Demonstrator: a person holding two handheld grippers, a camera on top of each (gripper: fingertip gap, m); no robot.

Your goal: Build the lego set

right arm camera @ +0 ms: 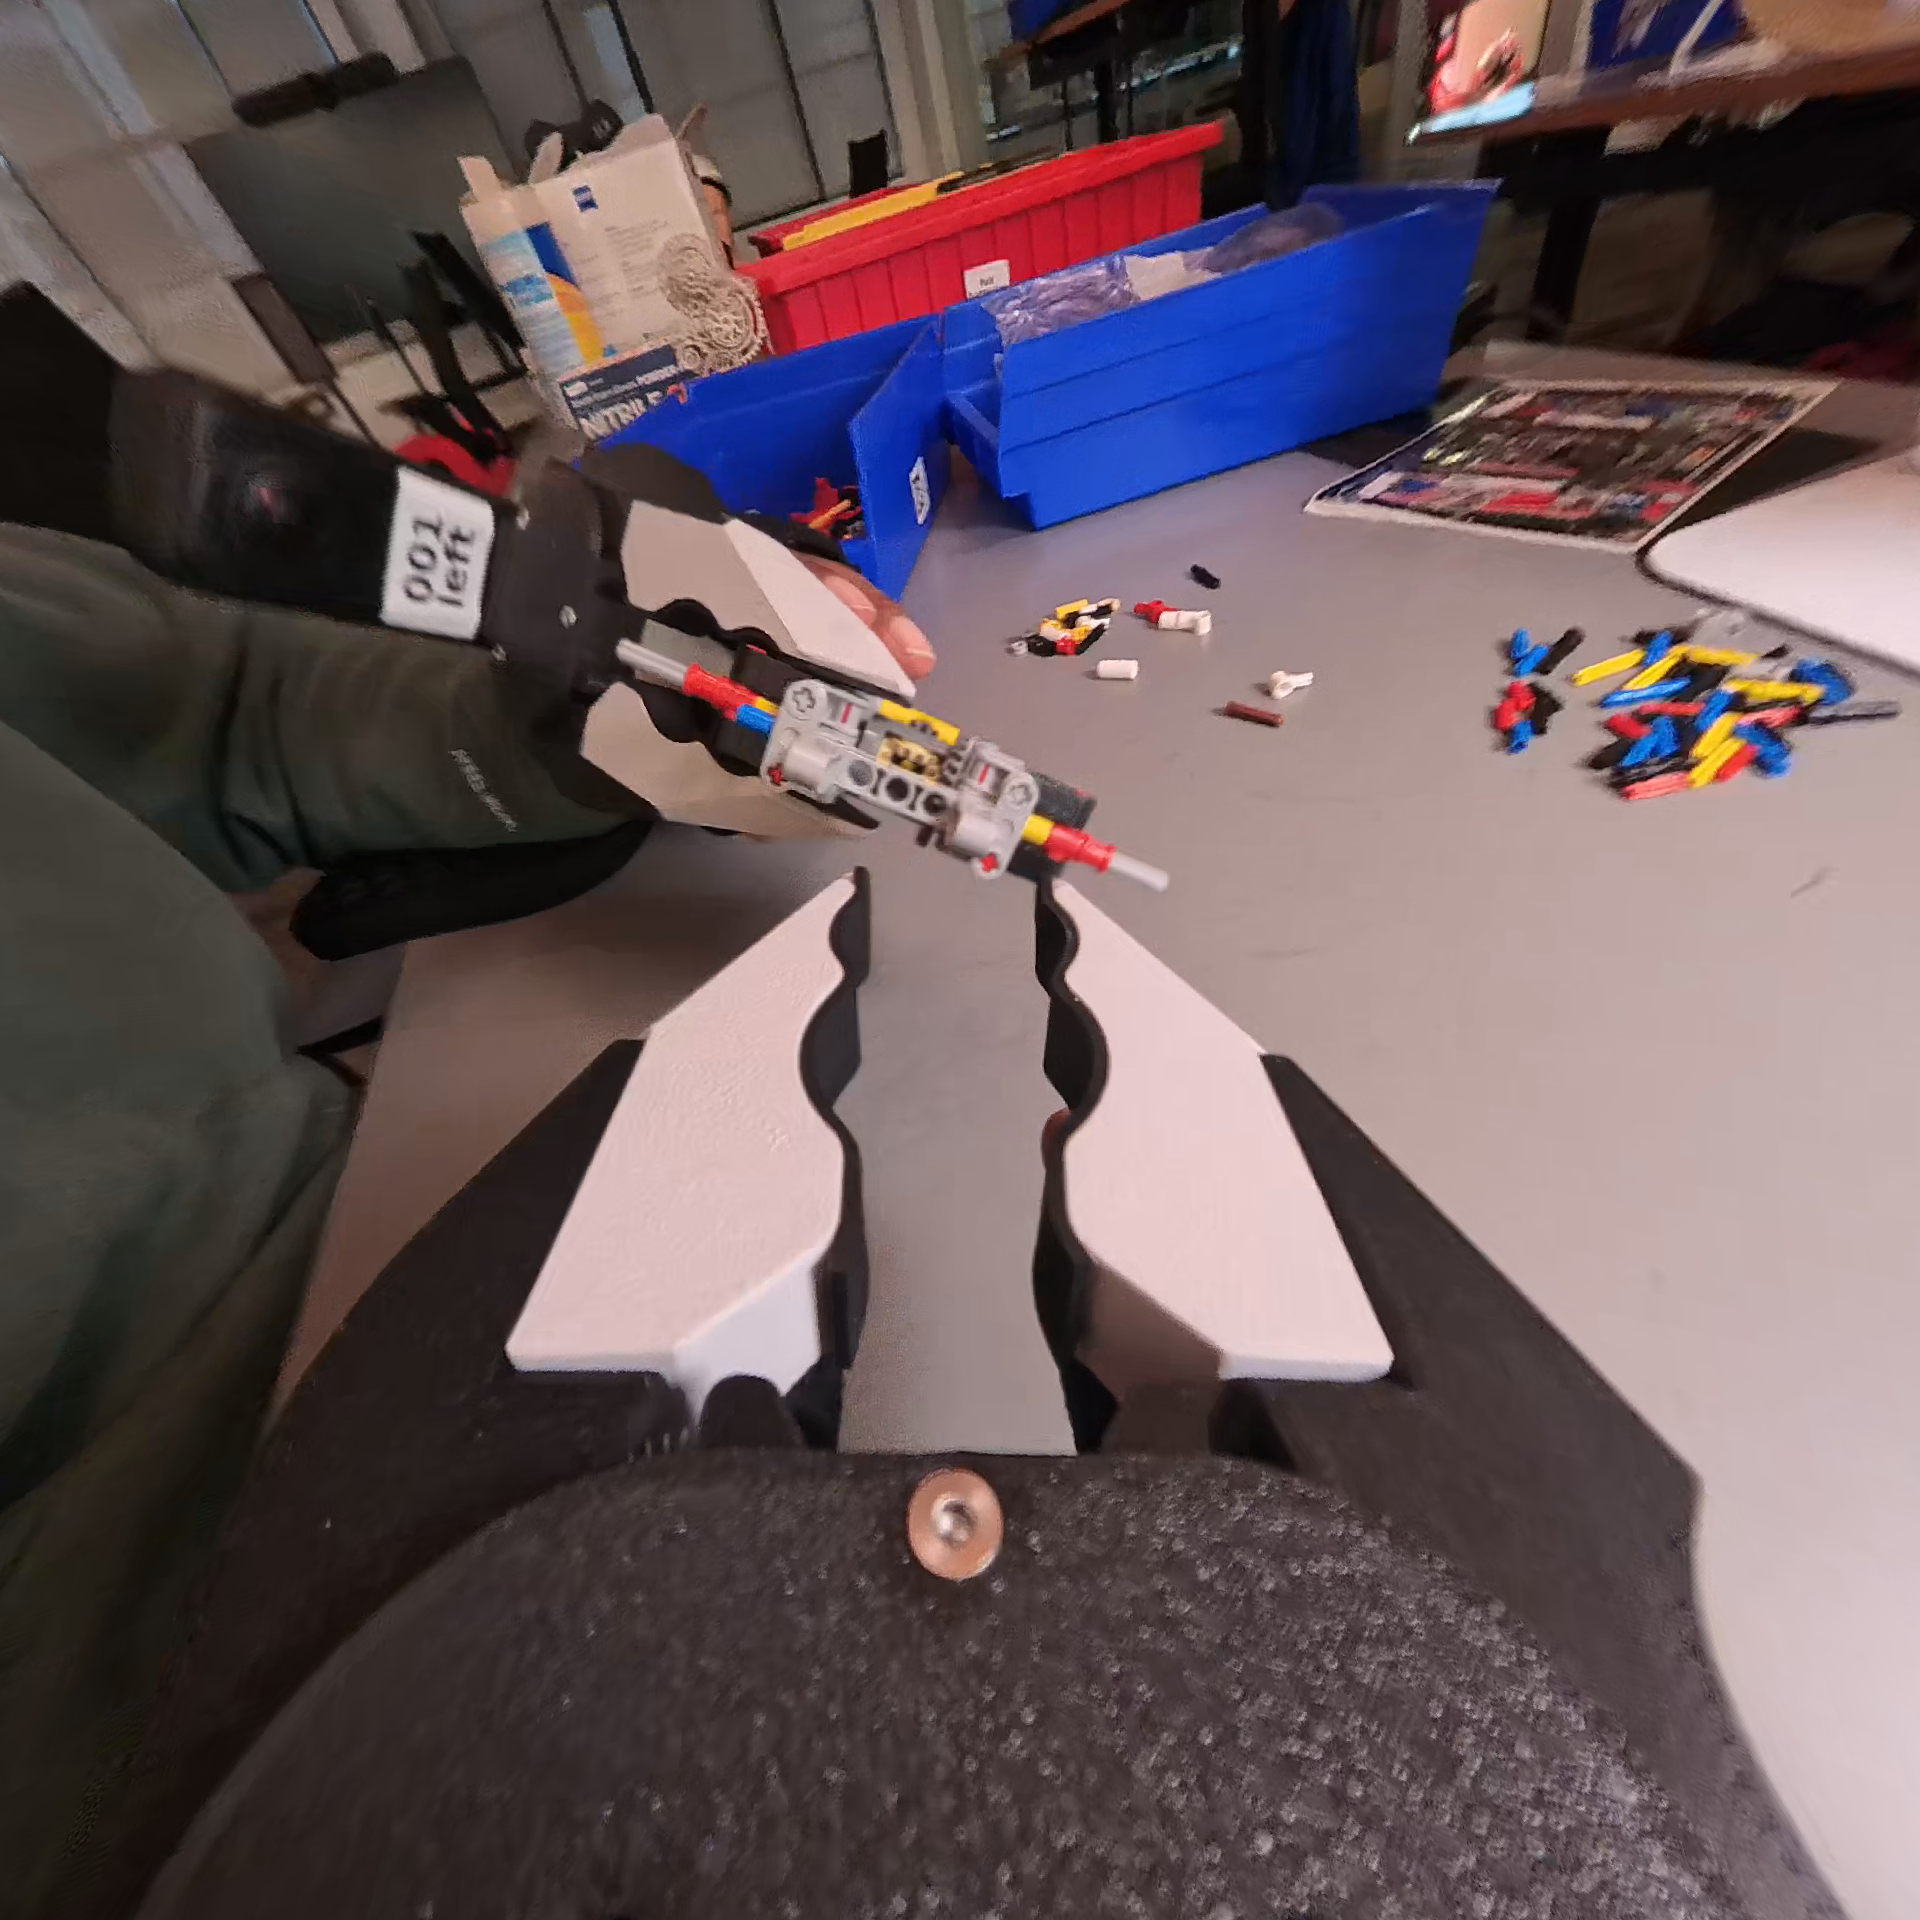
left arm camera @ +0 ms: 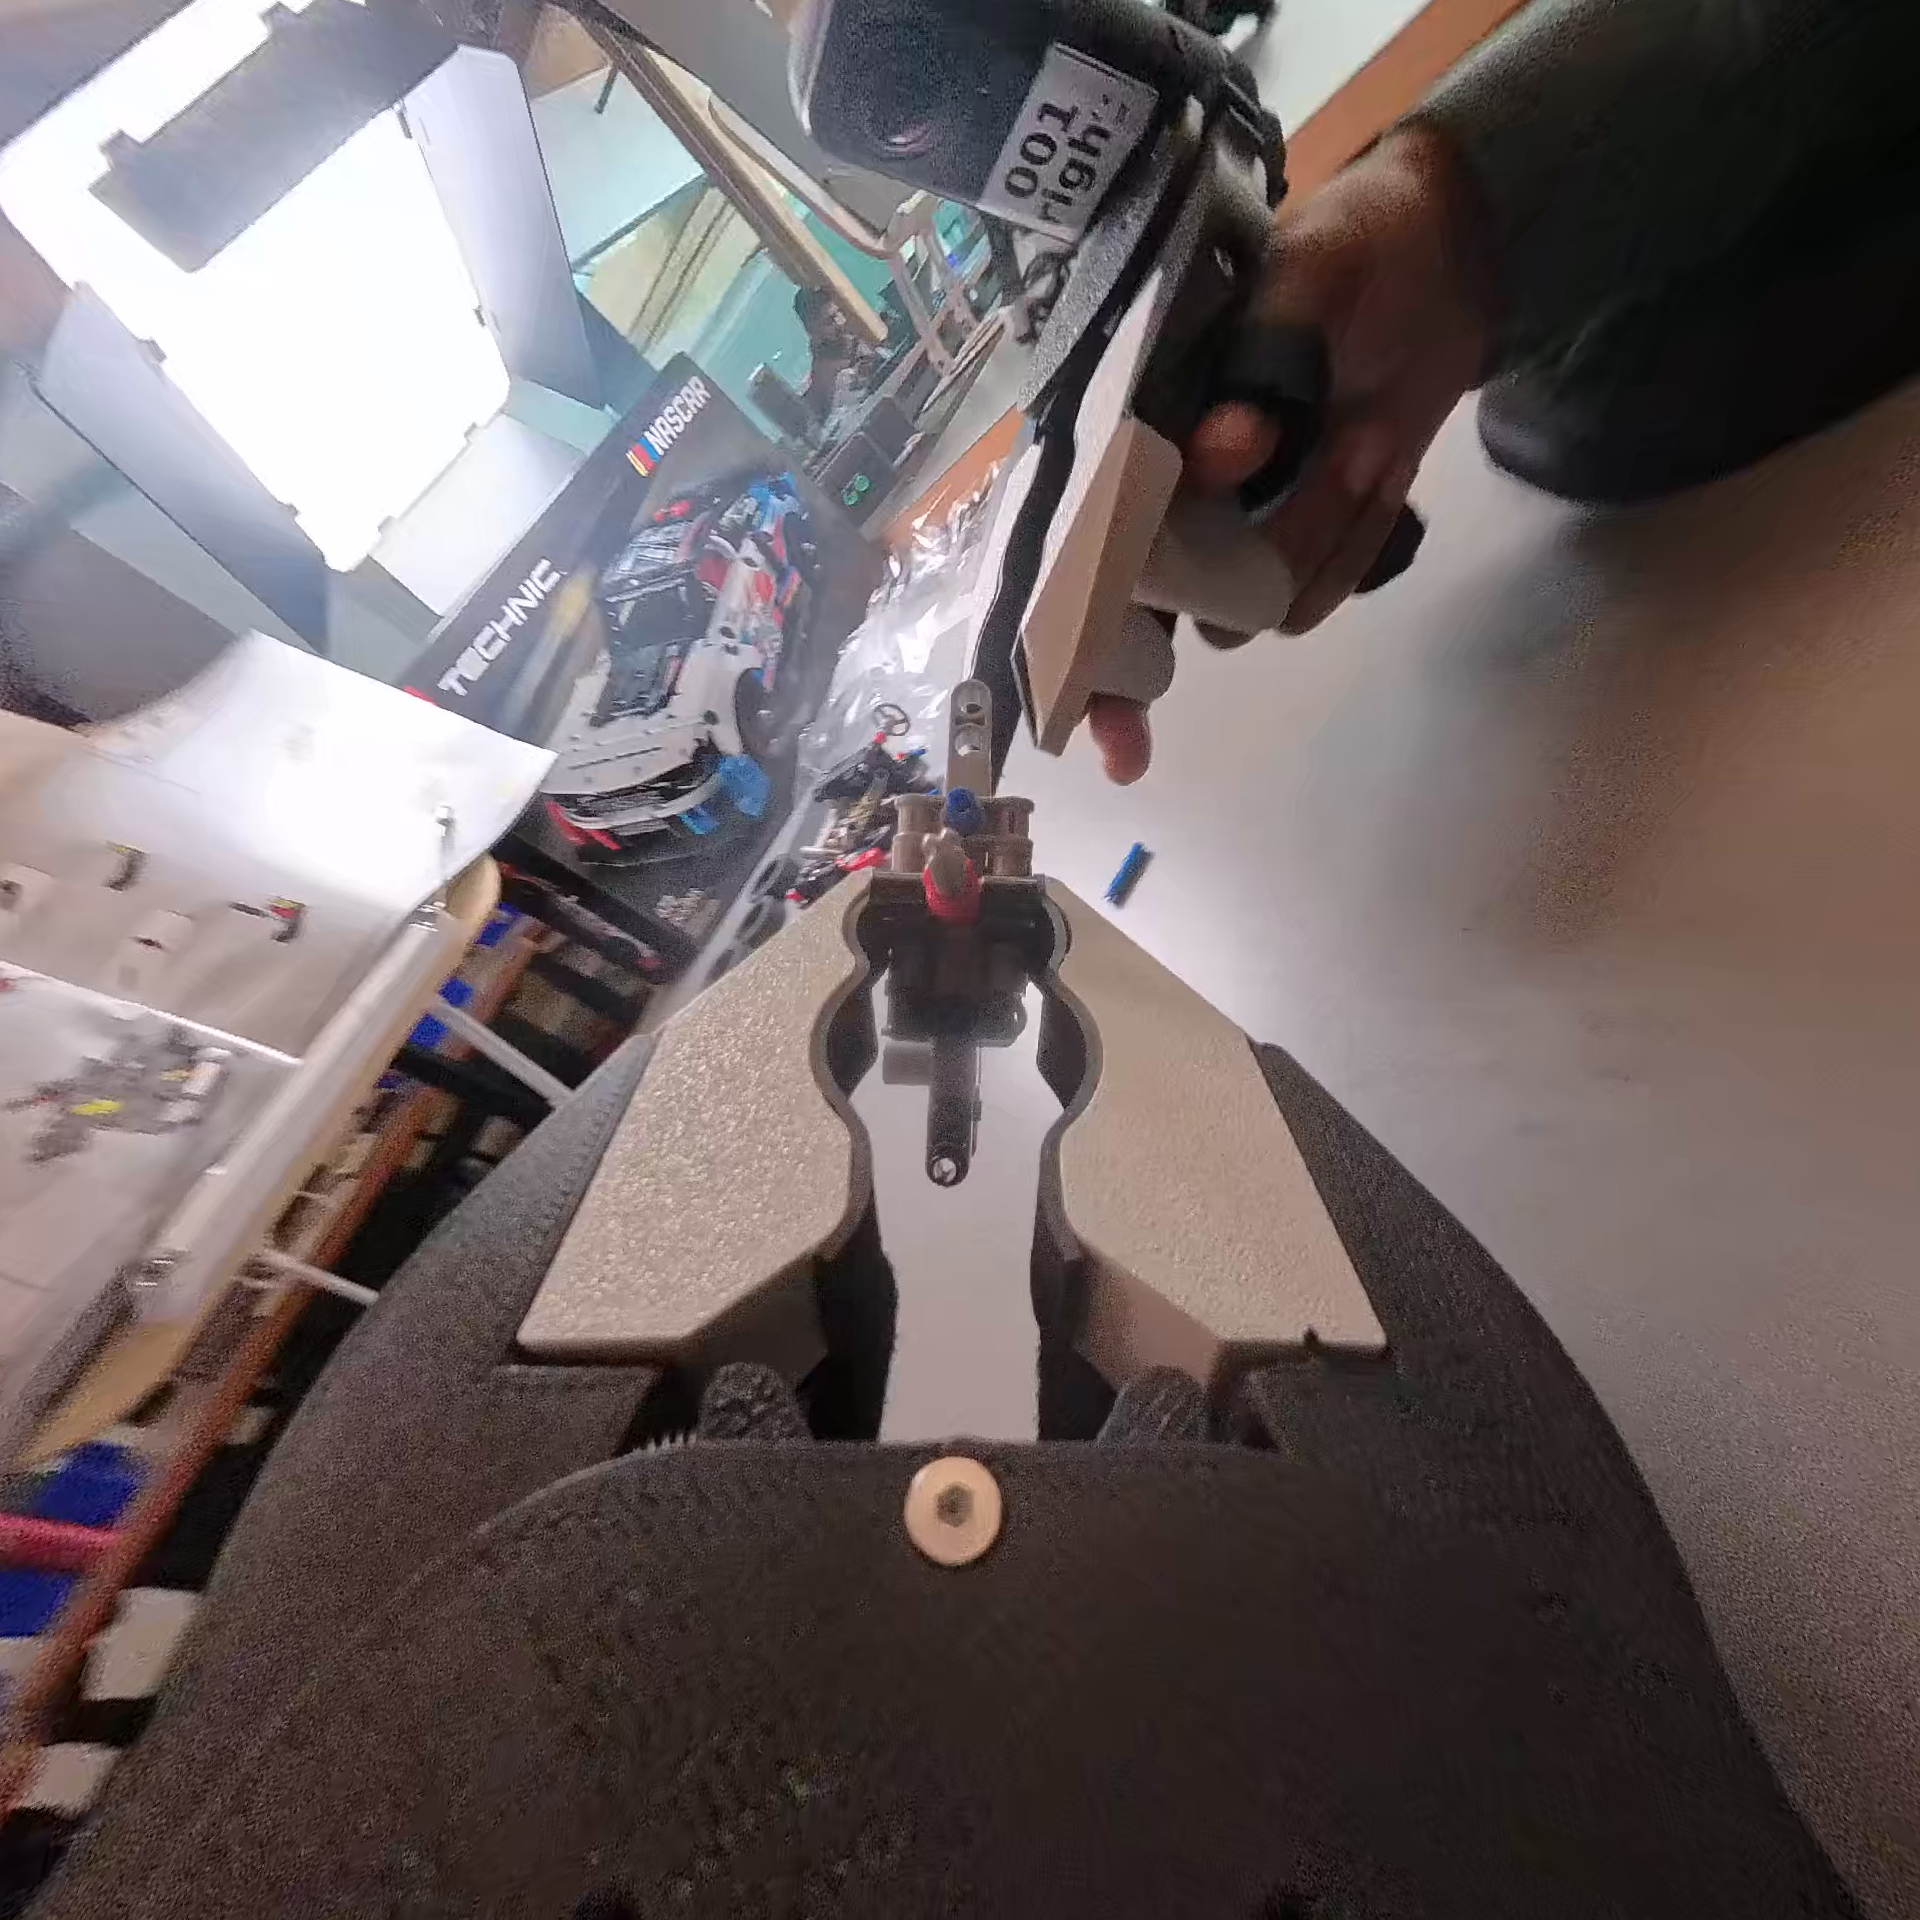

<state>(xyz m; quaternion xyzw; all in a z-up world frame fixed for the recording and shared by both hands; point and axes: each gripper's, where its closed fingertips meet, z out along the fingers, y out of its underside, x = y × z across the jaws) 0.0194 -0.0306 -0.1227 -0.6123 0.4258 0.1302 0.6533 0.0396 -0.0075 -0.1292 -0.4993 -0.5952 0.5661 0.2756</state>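
My left gripper [left arm camera: 956,920] is shut on a small grey building-brick assembly [left arm camera: 961,852]. A grey axle runs through the assembly, with red, yellow and blue bushes on it. The right wrist view shows the left gripper's fingers [right arm camera: 748,592] clamped on one end of the assembly [right arm camera: 894,769], which is held above the grey table [right arm camera: 1351,1039]. My right gripper [right arm camera: 951,894] is open and empty, its tips just below the assembly's free end. In the left wrist view one of its fingers [left arm camera: 1101,561] shows above the assembly, held by a hand.
Blue bins [right arm camera: 1226,384] and a red bin [right arm camera: 977,239] stand at the back. A pile of coloured pins [right arm camera: 1683,717] and a few loose parts [right arm camera: 1174,618] lie on the table. A booklet [right arm camera: 1558,457] lies far right. The set's box [left arm camera: 665,582] and a blue pin [left arm camera: 1127,871] show in the left wrist view. Some 4 cm of space lies between my two pairs of fingers.
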